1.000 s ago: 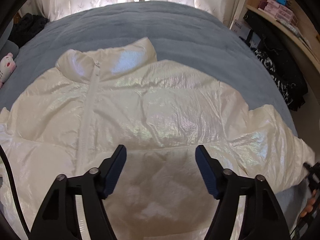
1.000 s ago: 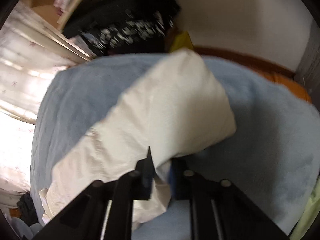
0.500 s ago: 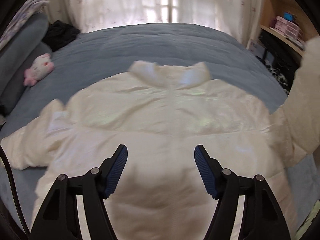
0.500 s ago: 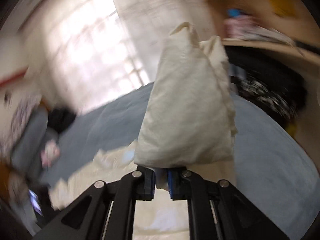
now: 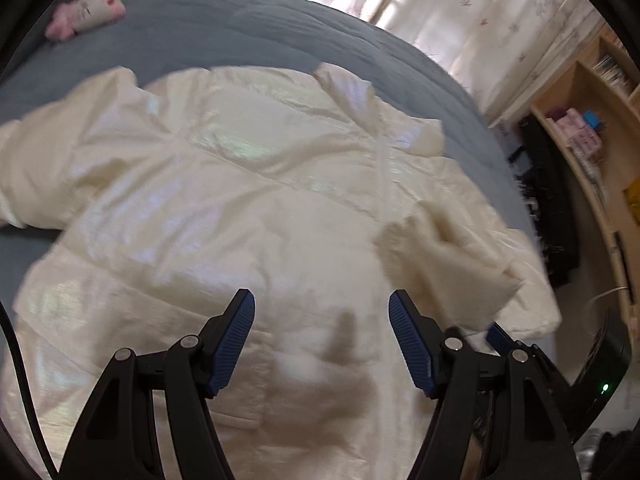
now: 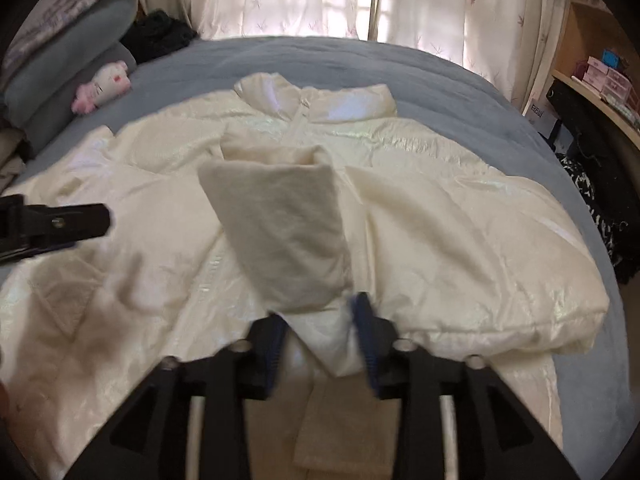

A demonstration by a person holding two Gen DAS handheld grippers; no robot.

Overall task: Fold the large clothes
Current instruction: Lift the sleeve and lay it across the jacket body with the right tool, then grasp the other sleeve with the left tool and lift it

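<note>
Blue bed (image 6: 460, 80); cream jacket (image 6: 460, 232) unlabelled; shelf box (image 6: 538, 114) lettering unreadable.

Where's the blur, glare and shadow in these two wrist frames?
Left wrist: jacket smeared by motion, worst at the folded sleeve; dark shadow between the left gripper fingers.
Right wrist: right gripper fingers blurred, jaws opening around the sleeve; curtains backlit and washed out; iridescent glare near the collar.

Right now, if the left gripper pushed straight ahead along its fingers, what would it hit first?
Most likely the shiny cream puffer jacket spread on the grey-blue bed; the open left gripper points down at its lower front panel, though depth is unclear.
</note>
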